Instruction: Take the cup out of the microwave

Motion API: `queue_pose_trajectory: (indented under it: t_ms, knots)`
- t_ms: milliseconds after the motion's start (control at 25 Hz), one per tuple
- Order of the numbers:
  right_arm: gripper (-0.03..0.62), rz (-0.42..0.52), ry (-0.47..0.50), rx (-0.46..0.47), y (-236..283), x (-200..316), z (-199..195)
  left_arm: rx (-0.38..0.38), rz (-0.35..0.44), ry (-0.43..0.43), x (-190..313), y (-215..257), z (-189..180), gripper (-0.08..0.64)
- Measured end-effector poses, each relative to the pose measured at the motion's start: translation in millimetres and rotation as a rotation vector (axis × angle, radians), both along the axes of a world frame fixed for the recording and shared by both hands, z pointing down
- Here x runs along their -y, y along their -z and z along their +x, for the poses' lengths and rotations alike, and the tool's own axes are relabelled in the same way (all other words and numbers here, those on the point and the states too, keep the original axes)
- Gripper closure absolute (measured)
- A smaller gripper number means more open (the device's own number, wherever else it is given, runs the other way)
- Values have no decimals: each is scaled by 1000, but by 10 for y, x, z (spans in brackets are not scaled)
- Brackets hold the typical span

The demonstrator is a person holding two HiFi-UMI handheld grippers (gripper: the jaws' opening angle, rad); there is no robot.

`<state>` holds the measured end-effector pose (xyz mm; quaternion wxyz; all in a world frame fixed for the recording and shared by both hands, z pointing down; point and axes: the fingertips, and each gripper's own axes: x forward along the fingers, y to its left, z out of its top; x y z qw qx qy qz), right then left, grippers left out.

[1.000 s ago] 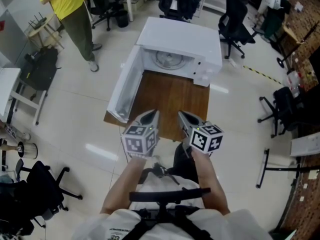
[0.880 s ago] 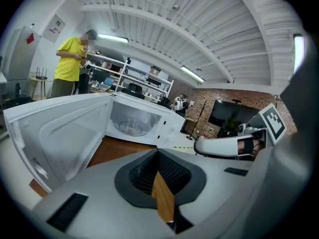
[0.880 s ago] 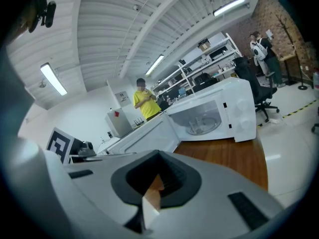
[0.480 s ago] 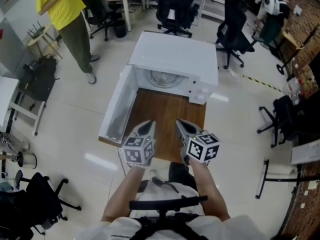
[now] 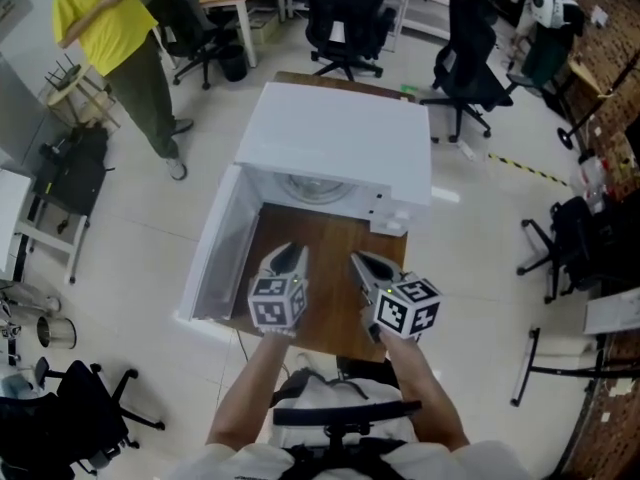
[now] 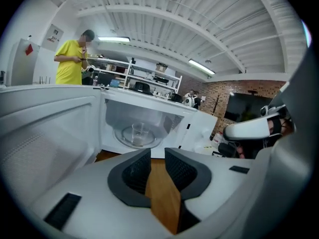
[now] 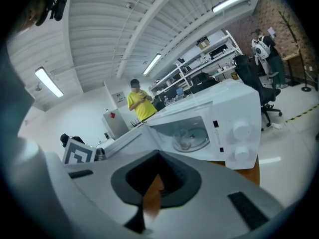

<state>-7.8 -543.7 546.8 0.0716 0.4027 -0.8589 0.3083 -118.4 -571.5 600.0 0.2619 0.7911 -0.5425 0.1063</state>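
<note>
Clear cup (image 6: 138, 133) upright inside the open microwave (image 5: 340, 138) on the desk (image 5: 326, 250). Left hand-held gripper (image 6: 157, 156) well short of it, pointed its way, jaws just opened a little, nothing between them. Right hand-held gripper (image 7: 157, 159) alongside, clenched and empty.

White box-shaped microwave (image 5: 335, 138): one. White microwave door (image 5: 215, 258), swung open: one. Round white knobs (image 7: 243, 131) on microwave front: two. Small clear glass cup (image 6: 139, 131) inside: one. Round glass plate (image 6: 122, 136) under cup: one. Brown wooden surface (image 5: 330, 238) under microwave: one. Person in yellow shirt (image 5: 105, 23): one. Black office chairs on wheels (image 5: 345, 13): at least four in head view; more hard to tell. Long ceiling lights (image 7: 229, 1): three in right gripper view.
</note>
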Motion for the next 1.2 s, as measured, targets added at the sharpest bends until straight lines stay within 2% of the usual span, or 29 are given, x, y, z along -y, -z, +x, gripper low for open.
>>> queue_pose_trajectory:
  t_ms: [120, 400, 680, 920, 1200]
  knots:
    - [578, -3, 0, 9, 8, 107, 49, 26, 1, 13, 244, -86, 28, 442]
    - [578, 1, 18, 5, 18, 285, 117, 119, 33, 15, 754, -255, 157, 252]
    - [578, -6, 24, -35, 6, 495, 106, 143, 27, 79, 1183, -499, 127, 189]
    - [578, -3, 46, -36, 12, 582, 88, 197, 28, 79, 1515, -806, 152, 125]
    - [578, -1, 56, -52, -3, 682, 93, 225, 59, 71, 1844, -990, 185, 123]
